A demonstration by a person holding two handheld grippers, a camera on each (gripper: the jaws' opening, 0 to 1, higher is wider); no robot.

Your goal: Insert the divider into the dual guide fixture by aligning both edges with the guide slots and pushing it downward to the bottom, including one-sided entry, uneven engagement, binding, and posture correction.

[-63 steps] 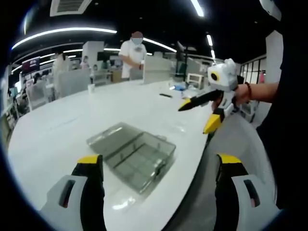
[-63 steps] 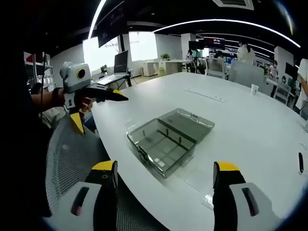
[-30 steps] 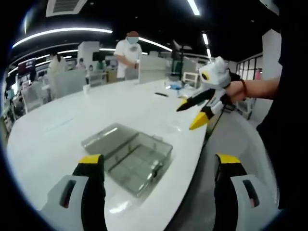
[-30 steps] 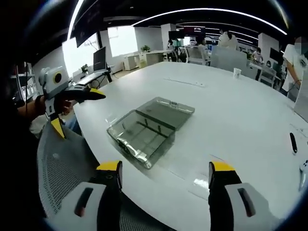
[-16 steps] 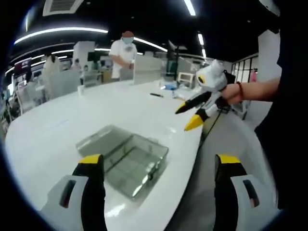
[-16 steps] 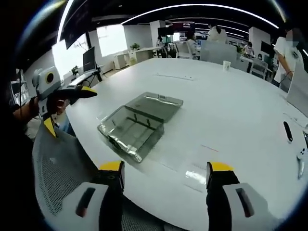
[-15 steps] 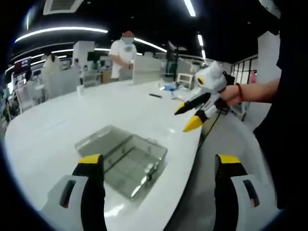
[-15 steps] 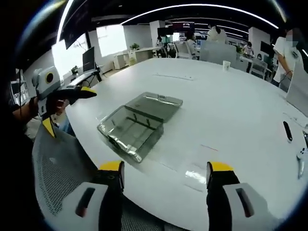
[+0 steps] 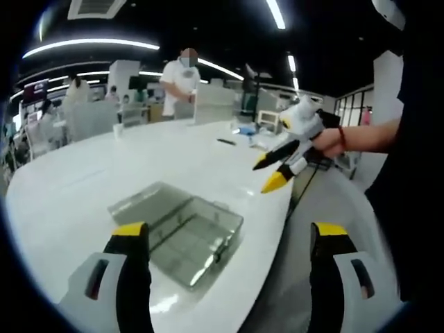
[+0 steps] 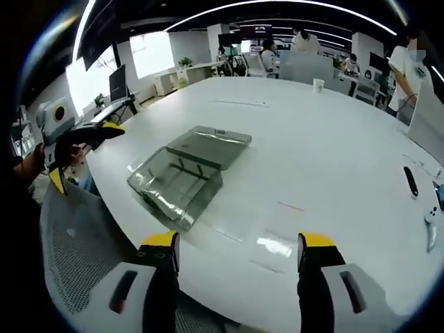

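Observation:
A clear grey plastic box (image 9: 177, 232) with guide ribs inside lies on the white table (image 9: 83, 180), its lid folded open flat beside it. In the right gripper view the same box (image 10: 182, 173) sits near the table's left edge. Faint clear flat pieces (image 10: 276, 236) lie on the table in front of my right gripper; I cannot tell whether they are dividers. My left gripper (image 9: 229, 230) is open and empty, above the table edge near the box. My right gripper (image 10: 238, 241) is open and empty too. Each also appears in the other's view, held in a hand: right gripper (image 9: 266, 175), left gripper (image 10: 87, 157).
A mesh chair (image 10: 76, 263) stands at the table's near edge. A black pen-like item (image 10: 409, 182) and a paper cup (image 10: 318, 85) lie farther out on the table. A person in white (image 9: 182, 80) stands at the far side. Desks and monitors fill the background.
Both views have shifted with the hands. The right gripper has come lower and nearer the table edge. The box lies where it was. Both grippers remain open and empty.

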